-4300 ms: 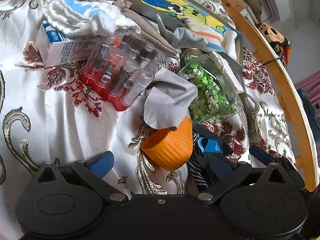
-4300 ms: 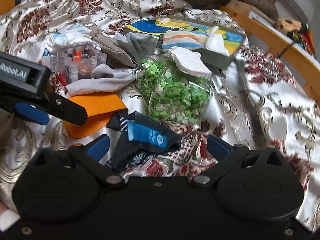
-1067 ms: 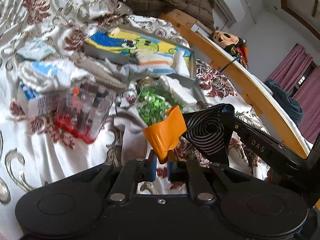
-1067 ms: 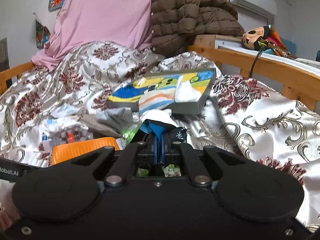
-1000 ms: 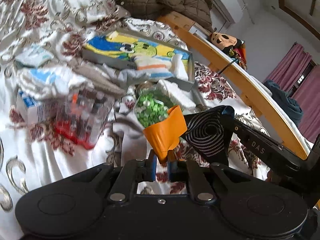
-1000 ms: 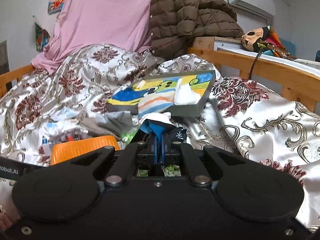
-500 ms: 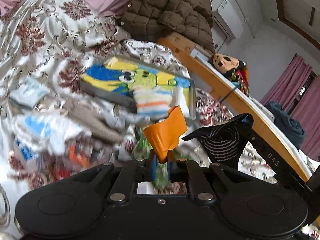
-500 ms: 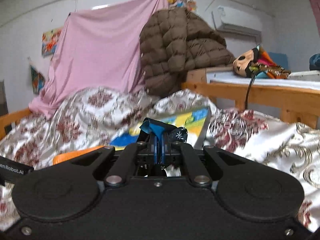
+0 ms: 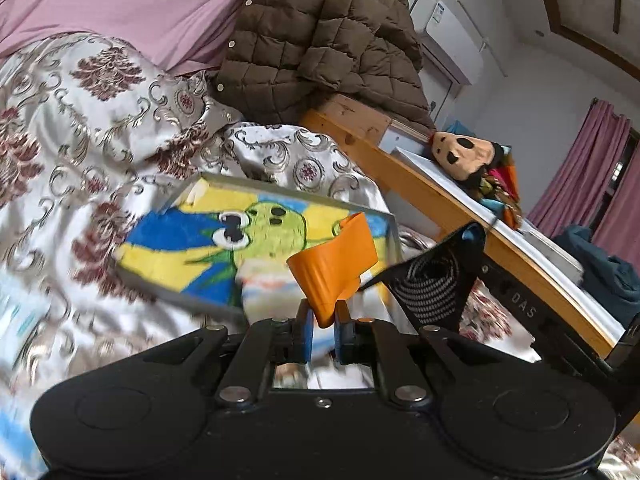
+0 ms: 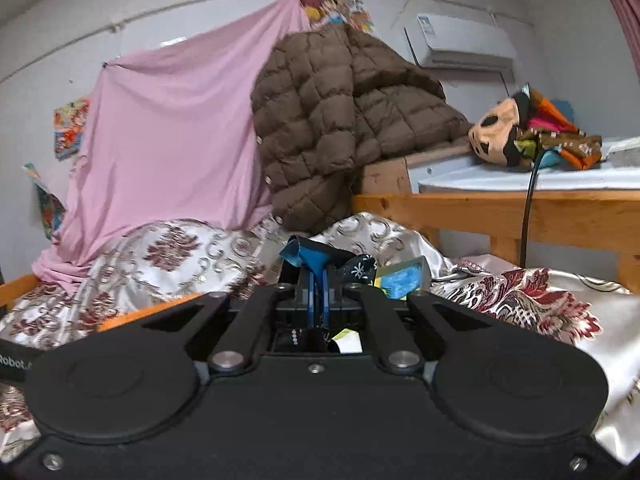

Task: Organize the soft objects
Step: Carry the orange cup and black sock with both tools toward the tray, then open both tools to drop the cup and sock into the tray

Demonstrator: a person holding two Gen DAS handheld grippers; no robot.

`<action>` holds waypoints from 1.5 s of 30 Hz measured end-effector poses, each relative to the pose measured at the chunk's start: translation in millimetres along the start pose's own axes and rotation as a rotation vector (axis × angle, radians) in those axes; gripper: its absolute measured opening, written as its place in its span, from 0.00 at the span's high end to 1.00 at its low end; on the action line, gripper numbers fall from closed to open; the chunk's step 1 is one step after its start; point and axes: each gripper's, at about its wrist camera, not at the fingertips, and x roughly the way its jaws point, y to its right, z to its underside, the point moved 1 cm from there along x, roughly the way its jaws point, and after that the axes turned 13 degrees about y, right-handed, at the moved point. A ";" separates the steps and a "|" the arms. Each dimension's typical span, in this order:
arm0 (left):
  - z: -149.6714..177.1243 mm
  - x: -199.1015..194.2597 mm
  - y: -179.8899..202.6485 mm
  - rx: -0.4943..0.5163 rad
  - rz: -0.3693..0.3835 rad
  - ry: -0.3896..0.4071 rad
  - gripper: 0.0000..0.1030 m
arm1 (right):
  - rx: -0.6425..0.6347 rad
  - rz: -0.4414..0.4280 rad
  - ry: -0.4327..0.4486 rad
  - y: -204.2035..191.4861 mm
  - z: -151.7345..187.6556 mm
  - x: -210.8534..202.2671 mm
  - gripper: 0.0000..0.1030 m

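Between the left gripper's (image 9: 322, 330) fingers, an orange ribbed cup (image 9: 334, 266), squashed flat

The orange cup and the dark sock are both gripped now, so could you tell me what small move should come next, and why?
Probably carry both forward over the tray. The left gripper pinches the orange cup, the right gripper clamps the dark sock, and the tray, with folded cloth already in it, lies just ahead.
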 end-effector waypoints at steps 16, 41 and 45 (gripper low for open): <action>0.1 151.5 16.5 0.033 -0.084 -0.046 0.90 | 0.044 0.006 -0.146 41.5 39.5 103.3 1.00; 22.4 147.2 0.3 -0.075 -0.203 -0.172 0.48 | 0.068 0.034 -0.261 47.9 54.8 77.8 0.62; 16.6 128.9 -0.6 -0.078 -0.215 -0.141 0.40 | 0.079 0.047 -0.223 50.8 35.5 60.9 0.51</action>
